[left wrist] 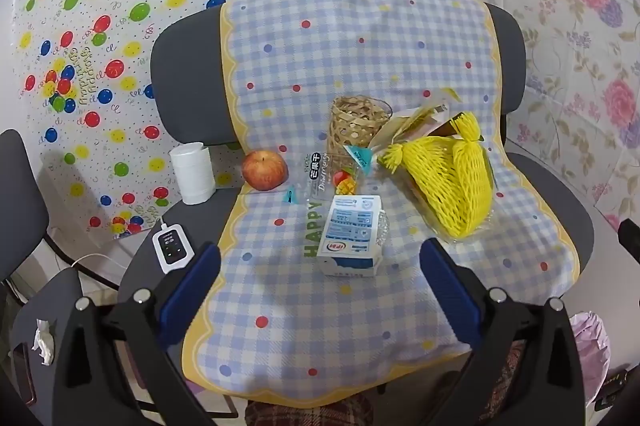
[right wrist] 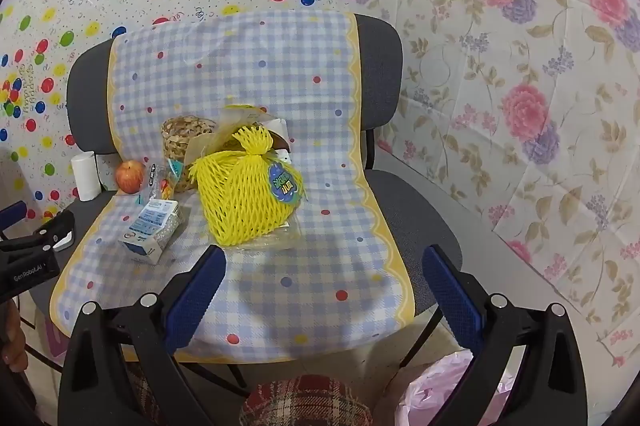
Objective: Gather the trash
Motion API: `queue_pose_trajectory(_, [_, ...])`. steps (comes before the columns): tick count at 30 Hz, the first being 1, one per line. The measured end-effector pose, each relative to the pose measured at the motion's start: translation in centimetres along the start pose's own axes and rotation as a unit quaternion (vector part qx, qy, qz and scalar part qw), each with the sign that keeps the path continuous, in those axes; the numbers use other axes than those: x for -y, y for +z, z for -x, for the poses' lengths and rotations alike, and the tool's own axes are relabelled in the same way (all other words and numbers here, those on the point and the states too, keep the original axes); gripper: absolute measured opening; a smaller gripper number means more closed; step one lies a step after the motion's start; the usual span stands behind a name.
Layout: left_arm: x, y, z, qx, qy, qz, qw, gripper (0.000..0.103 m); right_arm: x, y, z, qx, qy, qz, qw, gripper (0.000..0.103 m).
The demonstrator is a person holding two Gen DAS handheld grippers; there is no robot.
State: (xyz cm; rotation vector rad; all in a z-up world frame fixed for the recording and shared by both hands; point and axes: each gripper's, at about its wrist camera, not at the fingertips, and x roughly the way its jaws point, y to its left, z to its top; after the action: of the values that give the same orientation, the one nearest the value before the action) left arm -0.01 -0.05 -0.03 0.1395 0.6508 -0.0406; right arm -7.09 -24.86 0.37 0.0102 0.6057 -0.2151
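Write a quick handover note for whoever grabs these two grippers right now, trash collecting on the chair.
Left gripper: open, empty, above the milk carton.
Right gripper: open, empty, in front of the yellow foam net.
On the chair cloth: carton, dried mango wrapper, foam net, woven basket, apple.
Pink bag sits low at the right.
Done: nothing picked up yet.
Left: all the trash.

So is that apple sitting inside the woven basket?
No, the apple sits on the chair seat, left of the woven basket and apart from it.
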Motion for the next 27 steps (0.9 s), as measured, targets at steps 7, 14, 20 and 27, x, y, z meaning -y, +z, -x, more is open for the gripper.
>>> queue_pose_trajectory(7, [-0.5,-0.1,0.1,-0.002,0.0,0.009,1.0,0.097,-0.1,0.0,-0.2,0.001,-0.011,0.01,1.0,0.097])
queue_pose_trajectory(14, [-0.7,0.1,-0.2,-0.004,0.004,0.009,0.9999,0.097,0.0,0.0,-0.4,-0.001,-0.006,0.005,1.0,0.097])
queue_pose_trajectory(20, [-0.9,0.2,0.0,-0.003,0.006,0.01,0.9999,0.097,0.1,-0.1,-0.2,0.0,-0.003,0.002,1.0,0.097])
queue_pose_trajectory(27, [-1.1,0.4,0.1,-0.003,0.007,0.011,0.9999,0.097,0.0,0.0,-0.1,-0.001,-0.001,0.003,1.0,0.097])
